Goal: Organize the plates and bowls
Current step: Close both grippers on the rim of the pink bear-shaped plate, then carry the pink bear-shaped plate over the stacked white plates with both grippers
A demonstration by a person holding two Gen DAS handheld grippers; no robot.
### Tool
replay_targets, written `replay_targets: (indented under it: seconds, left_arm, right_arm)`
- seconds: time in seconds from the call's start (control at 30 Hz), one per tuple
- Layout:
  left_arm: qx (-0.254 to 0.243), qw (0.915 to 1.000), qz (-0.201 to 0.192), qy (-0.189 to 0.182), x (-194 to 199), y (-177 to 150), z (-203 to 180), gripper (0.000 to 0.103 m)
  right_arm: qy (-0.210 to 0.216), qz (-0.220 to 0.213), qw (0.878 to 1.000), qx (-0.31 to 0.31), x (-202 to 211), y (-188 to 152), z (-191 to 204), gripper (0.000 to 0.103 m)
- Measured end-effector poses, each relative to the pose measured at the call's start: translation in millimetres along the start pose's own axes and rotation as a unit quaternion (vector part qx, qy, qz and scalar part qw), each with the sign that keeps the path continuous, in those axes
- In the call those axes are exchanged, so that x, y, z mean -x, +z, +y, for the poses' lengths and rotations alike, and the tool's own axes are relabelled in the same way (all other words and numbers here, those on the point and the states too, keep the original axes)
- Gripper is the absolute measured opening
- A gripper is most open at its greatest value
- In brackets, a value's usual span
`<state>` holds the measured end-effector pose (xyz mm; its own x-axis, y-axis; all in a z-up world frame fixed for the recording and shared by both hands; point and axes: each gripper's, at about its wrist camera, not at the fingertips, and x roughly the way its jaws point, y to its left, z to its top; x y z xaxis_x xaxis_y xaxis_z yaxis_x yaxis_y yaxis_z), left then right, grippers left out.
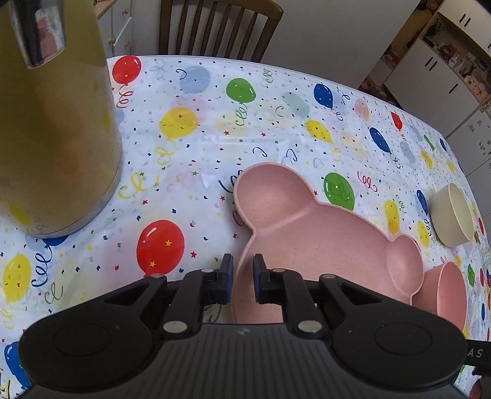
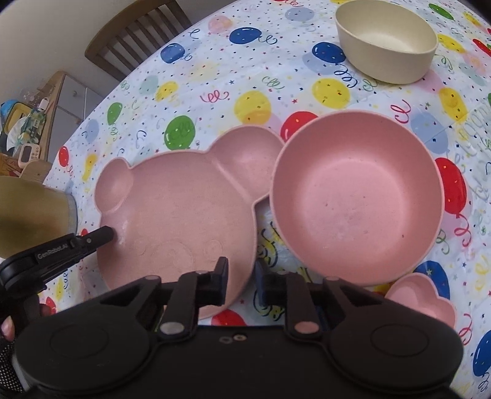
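A pink bear-shaped divided plate point(image 1: 322, 239) point(image 2: 178, 208) lies on the balloon-print tablecloth point(image 1: 190, 153). My left gripper point(image 1: 243, 268) is shut on the plate's near rim, which stands between its blue pads; in the right wrist view its finger point(image 2: 102, 236) shows at the plate's left edge. My right gripper point(image 2: 242, 273) is shut on the plate's opposite rim. A pink round bowl point(image 2: 356, 196) point(image 1: 445, 291) stands right beside the plate and hides part of its edge. A cream bowl point(image 2: 386, 40) point(image 1: 452, 218) sits farther off, upright and empty.
A tall yellow-green jug point(image 1: 55, 122) point(image 2: 30, 214) stands close to the plate's left side. A small pink heart-shaped dish point(image 2: 423, 300) lies near my right gripper. A wooden chair point(image 1: 214, 27) stands at the table's far edge, with cupboards behind.
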<state>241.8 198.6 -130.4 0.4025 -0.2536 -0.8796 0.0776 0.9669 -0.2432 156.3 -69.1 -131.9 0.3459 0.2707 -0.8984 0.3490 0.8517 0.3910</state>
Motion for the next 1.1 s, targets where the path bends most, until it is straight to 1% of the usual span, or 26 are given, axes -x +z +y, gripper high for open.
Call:
replay_targets:
  seconds: [0.03, 0.13, 0.27, 0.33, 0.47, 0.63, 0.8, 1.1]
  left_arm:
    - [0.001, 1.0, -0.001, 0.002, 0.6, -1.1, 0.2, 0.012]
    - [-0.001, 1.0, -0.007, 0.005, 5.6, -7.2, -0.6, 0.012]
    - [0.009, 0.9999, -0.011, 0.008, 18.8, -21.6, 0.6, 0.012]
    - [0.011, 0.9998, -0.011, 0.013, 27.5, -30.9, 0.2, 0.012]
    - [0.028, 0.9989, -0.011, 0.035, 52.2, -54.0, -0.3, 0.012]
    - [0.048, 0.9969, -0.016, 0.06, 84.1, -88.2, -6.8, 0.012]
    - [0.083, 0.9932, -0.032, 0.074, 116.5, -127.4, -20.8, 0.012]
    - [0.133, 0.9841, -0.059, 0.102, 157.9, -187.6, -55.2, 0.012]
  right_arm:
    - [-0.002, 0.0, 1.0, 0.005, -0.2, -0.2, -0.2, 0.006]
    - [-0.003, 0.002, 0.999, 0.035, 2.7, -1.8, 2.6, 0.006]
    - [-0.004, 0.004, 0.995, 0.101, 13.2, -6.6, 8.5, 0.007]
    - [-0.002, 0.012, 0.992, 0.129, 17.6, -8.8, 10.6, 0.007]
    - [0.013, 0.035, 0.983, 0.18, 26.3, -17.3, 13.1, 0.007]
    - [0.029, 0.046, 0.969, 0.24, 44.8, -30.0, 14.4, 0.008]
    - [0.045, 0.054, 0.959, 0.274, 67.0, -43.2, 3.8, 0.008]
    - [0.076, 0.065, 0.943, 0.317, 99.8, -69.0, -26.8, 0.008]
